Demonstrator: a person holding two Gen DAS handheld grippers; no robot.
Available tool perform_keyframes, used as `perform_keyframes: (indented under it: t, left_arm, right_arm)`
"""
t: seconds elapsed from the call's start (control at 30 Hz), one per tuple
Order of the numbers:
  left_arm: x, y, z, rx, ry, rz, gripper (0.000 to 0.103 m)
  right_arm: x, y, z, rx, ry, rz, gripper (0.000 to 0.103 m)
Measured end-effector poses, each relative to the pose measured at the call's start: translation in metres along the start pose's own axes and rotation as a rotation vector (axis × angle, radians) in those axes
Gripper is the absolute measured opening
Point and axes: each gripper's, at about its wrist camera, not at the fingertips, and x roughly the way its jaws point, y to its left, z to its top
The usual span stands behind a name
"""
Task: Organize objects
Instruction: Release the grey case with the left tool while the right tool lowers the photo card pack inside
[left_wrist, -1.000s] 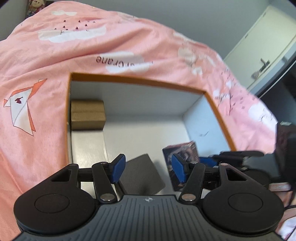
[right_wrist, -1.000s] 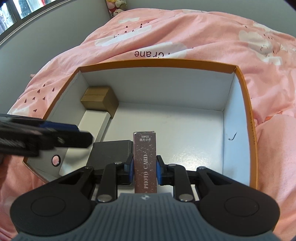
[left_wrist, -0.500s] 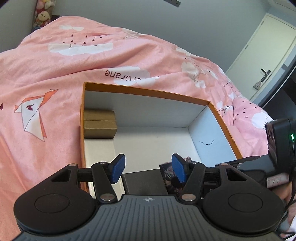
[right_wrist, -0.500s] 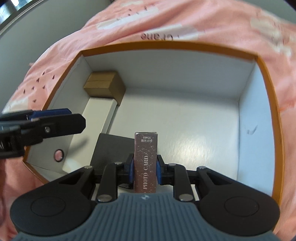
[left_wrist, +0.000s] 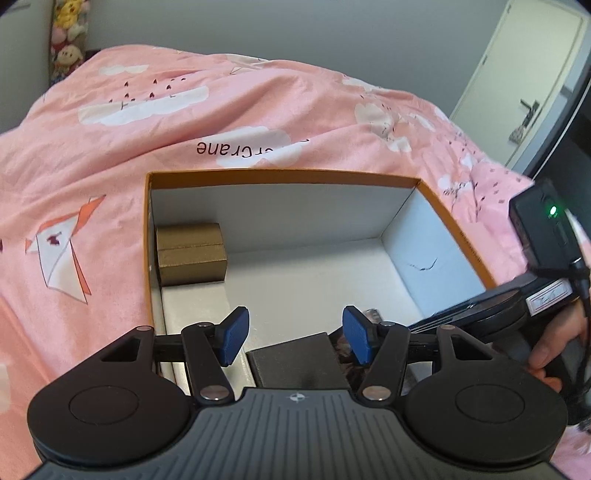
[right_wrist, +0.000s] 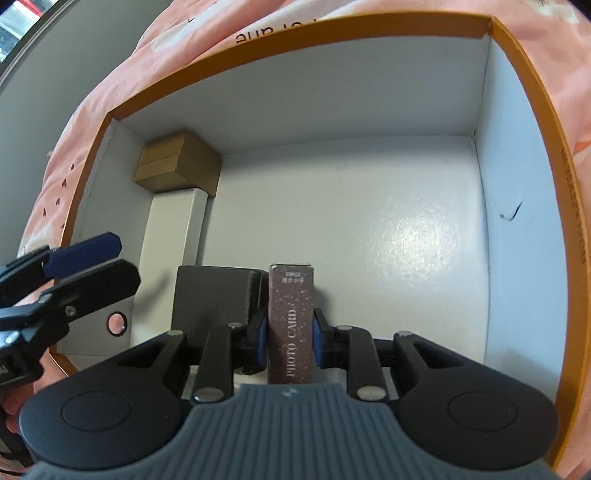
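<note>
A pink bedspread printed with white clouds and paper cranes (left_wrist: 110, 177) covers the bed, and on it sits a large open cardboard box with an orange rim and white inside walls (right_wrist: 332, 92). Against the box's left wall, in the far corner, stands a small brown cardboard carton (right_wrist: 177, 166), with a long white rectangular box (right_wrist: 173, 236) lying just in front of it along the same wall. Nearer the front lies a flat dark grey rectangular box (right_wrist: 214, 295). Just right of that stands the task's thing, a narrow dark maroon speckled card box lettered "PHOTO CARD" (right_wrist: 291, 317), upright on the box floor between the blue pads of the right gripper (right_wrist: 290, 328), whose jaws are opening while the pads remain at the card box's sides; whether they still press on it cannot be told. The left gripper (left_wrist: 293, 336) hovers over the box's near left edge with its blue pads spread apart and nothing between them.
</note>
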Motion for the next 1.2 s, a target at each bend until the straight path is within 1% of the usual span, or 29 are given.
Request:
perform_keyframes:
  t: [0.07, 0.17, 0.3, 0.4, 0.5, 0.57, 0.63, 0.7, 0.83, 0.93, 1.07, 1.1, 1.17, 1.2]
  left_arm:
    - [0.002, -0.004, 0.001, 0.022, 0.005, -0.006, 0.067]
    - [0.007, -0.009, 0.001, 0.045, 0.016, -0.017, 0.066]
    - [0.018, -0.016, 0.004, 0.09, 0.046, -0.006, 0.064]
    - [0.031, -0.015, 0.009, 0.087, 0.086, -0.004, 0.062]
    - [0.047, -0.012, 0.014, 0.067, 0.147, -0.032, 0.06]
    - [0.058, -0.011, 0.016, 0.06, 0.192, -0.033, 0.055]
    - [0.068, -0.011, 0.018, 0.06, 0.233, -0.03, 0.053]
    - [0.076, -0.011, 0.018, 0.06, 0.285, -0.035, 0.05]
    - [0.089, -0.014, 0.017, 0.101, 0.381, -0.049, 0.05]
    - [0.093, -0.013, 0.014, 0.106, 0.435, -0.091, 0.05]
    - [0.092, -0.01, 0.012, 0.101, 0.438, -0.103, 0.05]
    - [0.091, -0.01, 0.013, 0.1, 0.436, -0.102, 0.05]
    - [0.089, -0.01, 0.013, 0.1, 0.429, -0.099, 0.05]
    - [0.089, -0.011, 0.013, 0.102, 0.426, -0.095, 0.05]
  right_arm:
    - [-0.002, 0.004, 0.001, -0.046, -0.008, -0.052, 0.036]
    - [-0.004, 0.006, 0.001, -0.093, -0.01, -0.117, 0.042]
    - [-0.001, -0.001, 0.004, -0.092, 0.017, -0.134, 0.046]
    - [0.0, -0.005, 0.004, -0.086, 0.037, -0.155, 0.045]
    - [-0.001, -0.007, 0.003, -0.089, 0.051, -0.16, 0.045]
    - [-0.001, -0.008, 0.004, -0.092, 0.055, -0.159, 0.044]
    - [-0.001, -0.008, 0.004, -0.095, 0.058, -0.147, 0.039]
    - [0.0, -0.008, 0.006, -0.098, 0.06, -0.146, 0.038]
    - [-0.001, -0.013, 0.009, -0.077, 0.067, -0.129, 0.033]
    - [-0.003, -0.016, 0.008, -0.056, 0.07, -0.112, 0.032]
    - [-0.001, -0.015, 0.005, -0.053, 0.074, -0.089, 0.031]
    - [0.0, -0.015, 0.006, -0.055, 0.076, -0.08, 0.03]
    - [0.001, -0.017, 0.007, -0.056, 0.084, -0.055, 0.024]
    - [0.001, -0.017, 0.008, -0.052, 0.091, -0.038, 0.024]
